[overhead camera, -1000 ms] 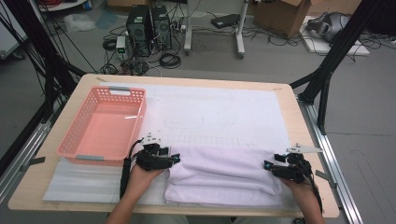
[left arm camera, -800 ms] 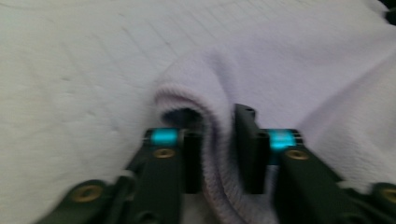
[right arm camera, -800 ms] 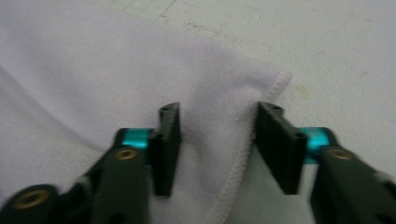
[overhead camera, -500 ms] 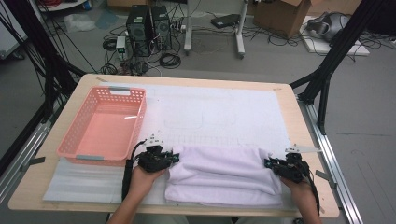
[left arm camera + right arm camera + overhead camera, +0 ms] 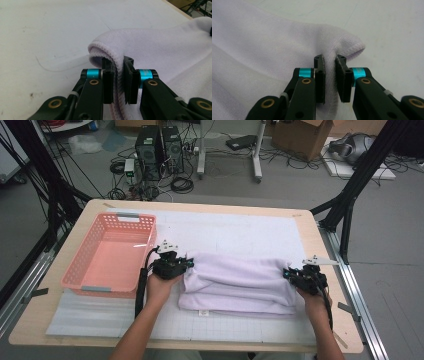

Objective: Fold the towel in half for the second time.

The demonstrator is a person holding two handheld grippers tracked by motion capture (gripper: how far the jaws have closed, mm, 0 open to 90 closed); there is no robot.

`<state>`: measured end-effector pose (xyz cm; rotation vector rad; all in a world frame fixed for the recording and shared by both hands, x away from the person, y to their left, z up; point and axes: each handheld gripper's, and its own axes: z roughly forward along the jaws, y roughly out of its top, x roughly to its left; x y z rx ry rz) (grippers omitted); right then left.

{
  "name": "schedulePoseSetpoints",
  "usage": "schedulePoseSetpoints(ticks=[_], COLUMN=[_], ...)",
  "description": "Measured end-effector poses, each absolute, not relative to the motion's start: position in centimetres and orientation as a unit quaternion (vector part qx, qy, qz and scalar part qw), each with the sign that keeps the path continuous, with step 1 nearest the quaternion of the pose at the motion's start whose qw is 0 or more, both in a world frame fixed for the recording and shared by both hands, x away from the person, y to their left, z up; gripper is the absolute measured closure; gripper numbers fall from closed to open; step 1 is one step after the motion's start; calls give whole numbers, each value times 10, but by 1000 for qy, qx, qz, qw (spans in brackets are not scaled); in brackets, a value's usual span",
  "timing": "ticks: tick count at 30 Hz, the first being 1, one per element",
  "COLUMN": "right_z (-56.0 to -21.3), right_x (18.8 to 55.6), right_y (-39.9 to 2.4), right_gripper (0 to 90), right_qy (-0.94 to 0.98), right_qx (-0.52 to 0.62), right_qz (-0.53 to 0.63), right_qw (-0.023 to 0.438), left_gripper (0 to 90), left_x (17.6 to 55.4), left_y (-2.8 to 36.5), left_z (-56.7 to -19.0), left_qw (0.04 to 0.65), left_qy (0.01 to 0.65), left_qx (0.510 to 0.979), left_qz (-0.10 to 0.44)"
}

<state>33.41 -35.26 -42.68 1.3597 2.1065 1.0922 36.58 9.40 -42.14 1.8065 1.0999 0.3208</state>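
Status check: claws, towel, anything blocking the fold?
Left claw just closed, shut on the towel edge. Right claw just closed, shut on the opposite corner. Towel partly folded on the mat. Pink basket sits left, apart from the towel.

Towel [image 5: 235,282]: pale lilac, plain, stitched hem. Basket [image 5: 87,275]: salmon pink, perforated lattice walls. Mat [image 5: 235,232]: white, faint grid lines noted. Table [image 5: 305,227] edge: light wood. Gripper [image 5: 117,82] jaws: black, teal collars, brass screws.

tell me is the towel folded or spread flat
Folded: the lilac towel lies in stacked layers on the white mat, its doubled edge showing along the front.
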Motion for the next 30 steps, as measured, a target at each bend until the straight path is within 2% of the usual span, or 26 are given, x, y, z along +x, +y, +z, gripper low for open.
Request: schedulePoseSetpoints(ticks=[8,15,16,18,19,22,30], right_z=[-425,-430,-430,-429,-427,-421,-407], right_x=[366,375,375,373,372,365,332], right_y=[-345,-341,-341,-341,-343,-347,-361], right_gripper=[791,777,746,671,634,595,580], right_qy=[759,751,753,748,744,734,719], right_qx=[489,501,501,506,507,512,499], right_qz=[375,374,371,371,376,387,429], right_qw=[211,211,212,214,219,223,221], left_gripper=[798,785,747,558,491,472,479], left_x=[386,390,389,388,387,380,349], left_y=[97,97,98,101,102,104,106], left_z=[-438,-445,-444,-441,-439,-431,-418], left_qw=[475,476,476,486,491,498,524], left_qy=[479,482,484,495,495,481,441], left_qx=[726,723,722,709,706,711,717], left_qz=[131,134,136,127,124,127,127])
